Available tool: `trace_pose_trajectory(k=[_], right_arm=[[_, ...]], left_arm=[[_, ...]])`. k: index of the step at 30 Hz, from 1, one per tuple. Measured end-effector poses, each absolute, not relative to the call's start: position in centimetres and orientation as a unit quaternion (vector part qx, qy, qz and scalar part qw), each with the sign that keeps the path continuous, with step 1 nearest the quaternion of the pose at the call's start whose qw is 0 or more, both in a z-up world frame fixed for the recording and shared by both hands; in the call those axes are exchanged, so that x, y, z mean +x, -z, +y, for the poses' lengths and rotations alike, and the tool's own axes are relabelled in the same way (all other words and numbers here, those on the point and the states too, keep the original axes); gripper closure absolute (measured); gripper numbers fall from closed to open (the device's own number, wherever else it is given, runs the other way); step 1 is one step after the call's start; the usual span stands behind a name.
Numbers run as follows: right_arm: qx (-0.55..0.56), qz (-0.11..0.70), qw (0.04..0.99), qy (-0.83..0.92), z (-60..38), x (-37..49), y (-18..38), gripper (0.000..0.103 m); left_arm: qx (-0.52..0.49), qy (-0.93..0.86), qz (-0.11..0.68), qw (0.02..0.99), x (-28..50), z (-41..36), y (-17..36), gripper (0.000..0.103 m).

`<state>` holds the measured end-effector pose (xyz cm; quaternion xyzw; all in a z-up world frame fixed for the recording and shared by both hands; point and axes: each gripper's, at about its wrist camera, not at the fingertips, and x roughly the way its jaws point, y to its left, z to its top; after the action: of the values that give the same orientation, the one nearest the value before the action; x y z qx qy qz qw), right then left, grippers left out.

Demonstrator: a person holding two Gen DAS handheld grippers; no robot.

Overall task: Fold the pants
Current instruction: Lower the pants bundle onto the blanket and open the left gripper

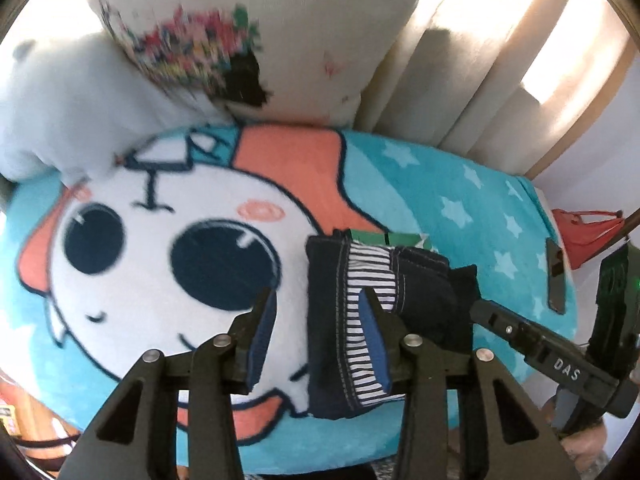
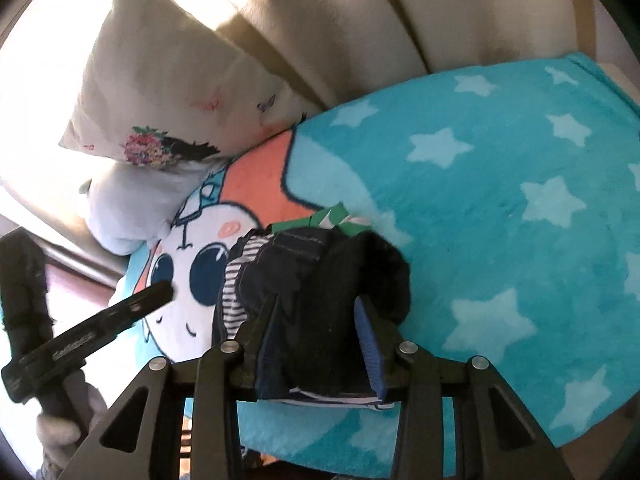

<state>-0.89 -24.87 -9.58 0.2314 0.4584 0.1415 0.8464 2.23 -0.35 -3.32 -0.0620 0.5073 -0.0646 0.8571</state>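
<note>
Folding is near its final step: pants [image 1: 360, 312] lie bunched on the blanket [image 2: 500, 200], right gripper [image 2: 320, 336] spread around their dark end, left gripper [image 1: 316, 320] spread at the striped waistband; next, pinch and flatten.

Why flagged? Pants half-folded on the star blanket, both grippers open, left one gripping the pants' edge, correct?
Not quite: the left gripper is open over the pants and blanket, gripping nothing. In the right wrist view, the right gripper has the dark fabric between its fingers.
</note>
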Motion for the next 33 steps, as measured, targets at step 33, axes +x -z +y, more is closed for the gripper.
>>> trace_pose_trajectory(k=[33], right_arm=[[0.190, 0.466, 0.857, -0.114, -27.9, -4.5, 10.3, 0.047]], left_arm=[[0.022, 0.020, 0.468, 0.883, -2.6, -5.1, 1.6, 0.054]])
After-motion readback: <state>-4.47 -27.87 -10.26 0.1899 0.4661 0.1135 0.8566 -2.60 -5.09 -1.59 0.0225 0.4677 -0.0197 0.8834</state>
